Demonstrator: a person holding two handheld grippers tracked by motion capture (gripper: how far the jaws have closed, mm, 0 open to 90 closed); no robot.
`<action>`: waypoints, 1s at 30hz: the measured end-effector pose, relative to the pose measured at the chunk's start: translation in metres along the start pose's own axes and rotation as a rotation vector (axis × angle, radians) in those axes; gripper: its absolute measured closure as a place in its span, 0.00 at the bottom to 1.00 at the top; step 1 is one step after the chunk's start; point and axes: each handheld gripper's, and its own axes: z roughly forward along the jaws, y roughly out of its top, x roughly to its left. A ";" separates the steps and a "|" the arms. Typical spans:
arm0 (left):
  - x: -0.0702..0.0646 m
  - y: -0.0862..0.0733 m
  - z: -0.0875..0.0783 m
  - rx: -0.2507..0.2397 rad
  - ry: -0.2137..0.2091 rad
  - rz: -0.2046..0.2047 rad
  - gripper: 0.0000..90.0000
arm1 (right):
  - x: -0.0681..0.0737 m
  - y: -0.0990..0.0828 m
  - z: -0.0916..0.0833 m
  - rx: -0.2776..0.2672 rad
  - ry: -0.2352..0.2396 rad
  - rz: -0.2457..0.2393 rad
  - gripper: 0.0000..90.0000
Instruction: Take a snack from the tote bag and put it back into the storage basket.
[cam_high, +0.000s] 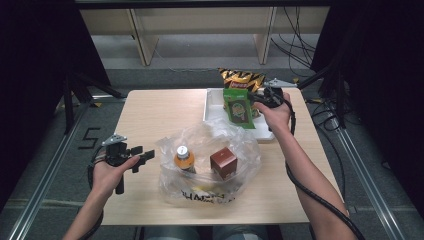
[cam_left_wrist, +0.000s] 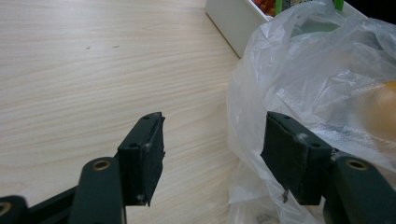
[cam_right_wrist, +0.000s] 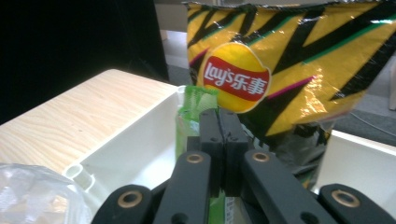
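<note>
We've got the right gripper clamped tight on the top edge of a green snack packet, jaws pinched flat together w/ the film between them, per the right gripper view. Packet hangs upright over the white tray, just in front of the yellow chip bag that leans at the tray's far end. Gripping by the top seam lets it dangle clear, prob. so it can drop straight into the bag.

Left gripper sits wide open, holding nothing, right beside the clear plastic bag; one pad is up against the film. We judge it's parked there to catch the rim & hold the mouth open. Already inside: an orange bottle & a brown box, both upright.
</note>
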 end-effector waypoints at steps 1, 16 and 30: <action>0.000 0.000 0.000 0.000 0.000 0.000 0.42 | 0.000 -0.001 0.000 0.000 -0.009 0.007 1.00; 0.000 -0.001 0.002 0.001 -0.005 -0.002 0.42 | -0.007 -0.014 0.002 0.045 -0.085 -0.057 1.00; -0.001 -0.001 0.002 0.005 -0.005 0.000 0.42 | -0.014 -0.019 0.003 0.094 -0.147 -0.084 0.97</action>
